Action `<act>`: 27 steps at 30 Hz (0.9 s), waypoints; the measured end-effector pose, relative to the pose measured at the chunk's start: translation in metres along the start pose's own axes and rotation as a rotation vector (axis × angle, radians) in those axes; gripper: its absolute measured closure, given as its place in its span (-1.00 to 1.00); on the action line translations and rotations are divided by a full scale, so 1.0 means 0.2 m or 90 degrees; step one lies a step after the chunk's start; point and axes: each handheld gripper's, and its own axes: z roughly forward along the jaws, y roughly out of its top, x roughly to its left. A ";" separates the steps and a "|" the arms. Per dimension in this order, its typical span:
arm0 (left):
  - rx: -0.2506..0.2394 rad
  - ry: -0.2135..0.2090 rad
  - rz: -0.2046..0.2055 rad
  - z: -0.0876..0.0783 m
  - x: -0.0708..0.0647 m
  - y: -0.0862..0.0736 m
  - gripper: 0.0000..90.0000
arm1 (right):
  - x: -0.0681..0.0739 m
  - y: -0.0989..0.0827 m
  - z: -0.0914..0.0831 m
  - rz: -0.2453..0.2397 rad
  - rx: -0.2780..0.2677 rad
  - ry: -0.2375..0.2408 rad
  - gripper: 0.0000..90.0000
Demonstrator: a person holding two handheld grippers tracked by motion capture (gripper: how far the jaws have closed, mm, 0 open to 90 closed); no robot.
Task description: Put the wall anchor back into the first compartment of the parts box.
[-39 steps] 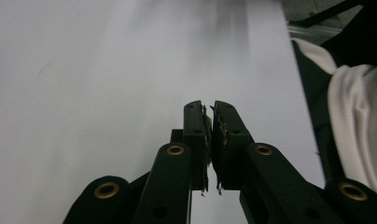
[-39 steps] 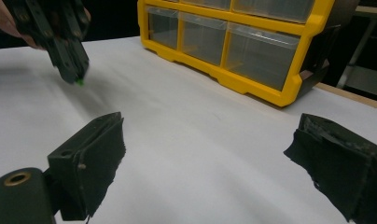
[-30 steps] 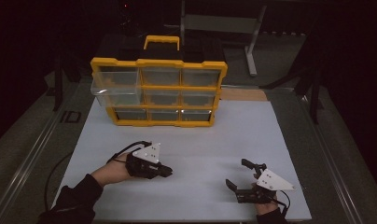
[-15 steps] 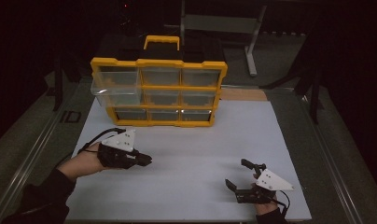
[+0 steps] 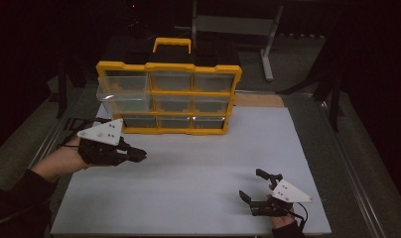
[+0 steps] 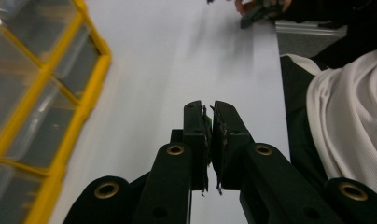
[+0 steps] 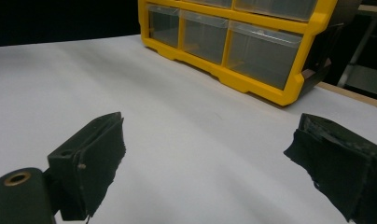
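Ahead of my left gripper [image 5: 139,155], whose jaws are clenched on a thin greenish sliver I cannot identify, stands the yellow plastic organiser case with clear drawers [image 5: 168,99], upright at the far side of the white desk [image 5: 203,168]. My right gripper [image 5: 255,191] rests released on the desk, well apart from the case. I judge the case rigid and light, its clear drawers slick and somewhat brittle. The yellow carry handle [image 5: 172,44] on top looks the surest hold; for a drawer, I would pinch its front lip.
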 end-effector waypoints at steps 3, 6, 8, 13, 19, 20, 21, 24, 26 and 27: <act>-0.004 0.014 0.004 -0.06 0.02 0.03 0.85 | 0.00 0.00 0.00 0.000 0.000 0.000 -0.81; -0.011 0.028 0.004 -0.13 0.04 0.06 0.85 | 0.00 0.00 0.00 0.002 -0.001 0.000 -0.81; -0.019 0.031 0.001 -0.17 0.06 0.08 0.85 | 0.00 0.00 0.00 0.004 -0.001 0.001 -0.81; -0.036 0.057 0.003 -0.28 0.11 0.13 0.85 | 0.00 0.00 0.00 0.002 0.001 0.002 -0.81; -0.063 0.091 0.012 -0.39 0.15 0.18 0.85 | 0.00 0.00 0.00 0.002 0.001 0.002 -0.81; -0.069 0.094 0.013 -0.41 0.16 0.19 0.85 | 0.00 0.00 0.00 0.002 0.001 0.002 -0.81; -0.069 0.094 0.013 -0.41 0.16 0.19 0.85 | 0.00 0.00 0.00 0.002 0.001 0.002 -0.81; -0.075 0.109 0.013 -0.45 0.19 0.22 0.85 | 0.00 0.00 0.00 0.001 0.001 0.003 -0.81; -0.076 0.119 0.010 -0.47 0.22 0.24 0.85 | 0.00 0.00 0.00 0.001 0.001 0.002 -0.81; -0.076 0.119 0.010 -0.47 0.22 0.24 0.85 | 0.00 0.00 0.00 0.001 0.001 0.002 -0.81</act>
